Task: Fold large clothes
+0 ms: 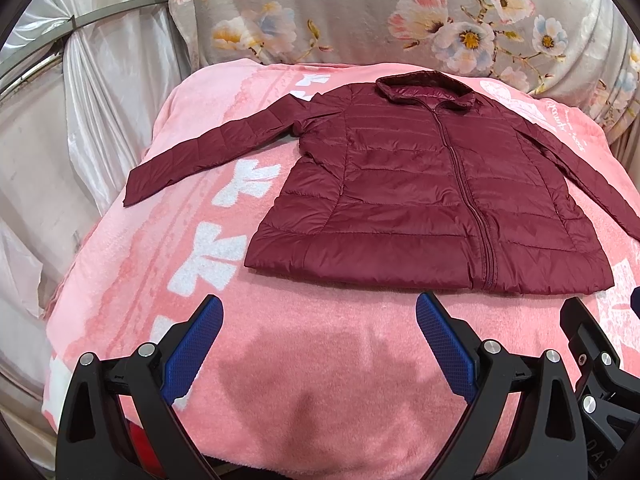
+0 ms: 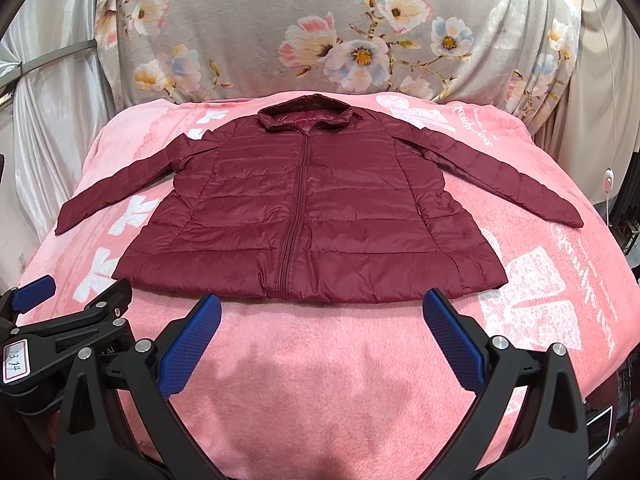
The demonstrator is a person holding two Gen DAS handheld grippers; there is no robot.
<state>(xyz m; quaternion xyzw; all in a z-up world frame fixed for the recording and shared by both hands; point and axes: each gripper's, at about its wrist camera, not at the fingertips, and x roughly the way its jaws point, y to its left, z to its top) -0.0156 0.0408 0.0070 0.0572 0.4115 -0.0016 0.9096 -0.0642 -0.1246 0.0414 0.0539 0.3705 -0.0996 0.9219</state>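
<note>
No fold started yet. My left gripper (image 1: 318,316) and right gripper (image 2: 322,314) both hung spread wide and empty, near the hem. Jacket (image 2: 304,208) lay flat on the pink blanket (image 2: 320,360), zip up, collar (image 2: 306,114) pointing away from me, long axis running collar to hem, sleeves splayed out. Next, I reckon: pinch a sleeve cuff (image 1: 134,190) and carry it across the body.

Jacket (image 1: 420,184): right sleeve cut off by the right edge in the left wrist view; back panel hidden against the pink blanket (image 1: 320,360). Blanket script (image 2: 476,128), far right: too small to read. Right gripper (image 1: 592,360): only partly in frame at the right edge, fingertips unseen. Dark items (image 2: 600,428) near right: unidentifiable.
</note>
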